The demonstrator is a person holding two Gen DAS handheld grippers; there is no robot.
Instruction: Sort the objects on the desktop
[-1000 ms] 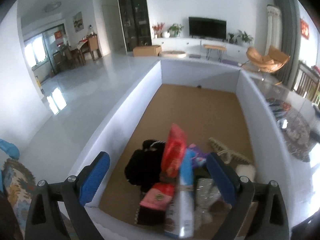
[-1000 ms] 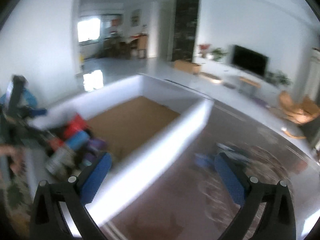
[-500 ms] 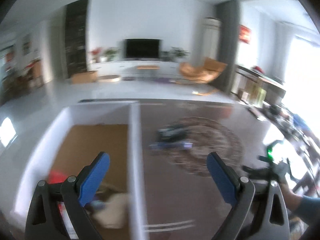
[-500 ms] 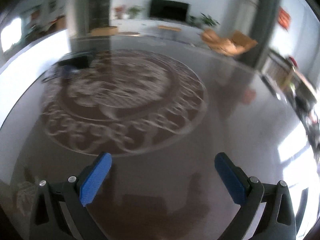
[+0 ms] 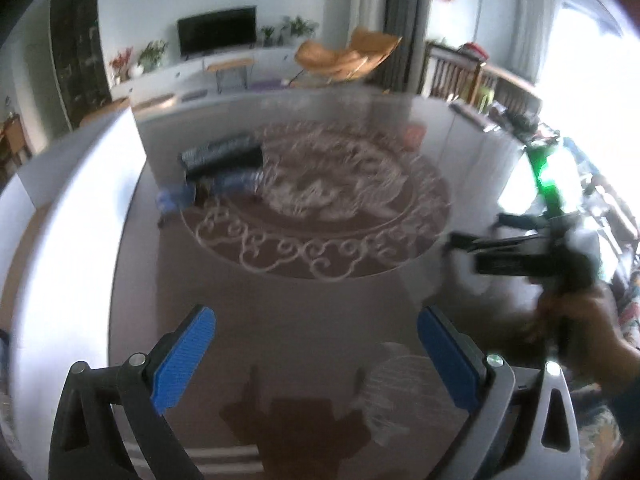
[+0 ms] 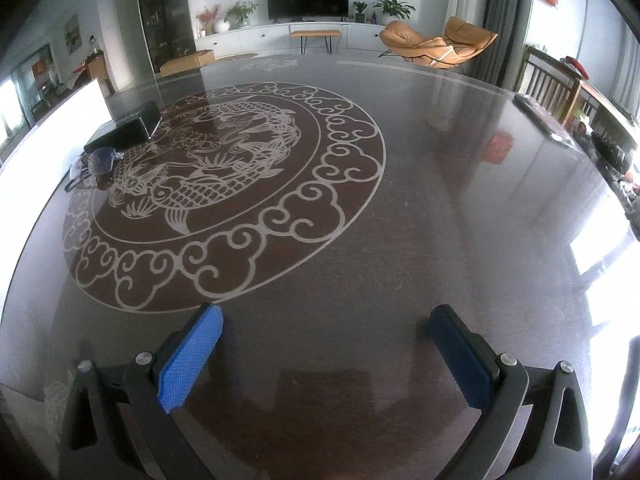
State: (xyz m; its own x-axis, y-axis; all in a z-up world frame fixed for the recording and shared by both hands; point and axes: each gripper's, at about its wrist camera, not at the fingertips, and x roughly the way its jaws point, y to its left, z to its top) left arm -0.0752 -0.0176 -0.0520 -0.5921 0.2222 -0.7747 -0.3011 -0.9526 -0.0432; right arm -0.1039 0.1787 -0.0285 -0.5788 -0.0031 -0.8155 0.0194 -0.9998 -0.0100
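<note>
No writing was legible. Both the left gripper [image 5: 316,344] and right gripper [image 6: 325,350] gaped wide, empty, ribbed blue pads over the glossy dark table [image 6: 440,208]; a flat black box [image 6: 124,130] and crinkled clear wrapper [image 6: 100,160] lay far left.

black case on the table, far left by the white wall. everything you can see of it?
The black case is a flat, dark, boxy thing lying on the glossy table at the far left edge of the dragon medallion, near the white wall. Its top looks raised like a part-open lid, with a pale line along one edge. A crumpled clear plastic item lies right in front of it; contact is unclear. Neither gripper is near it.
</note>
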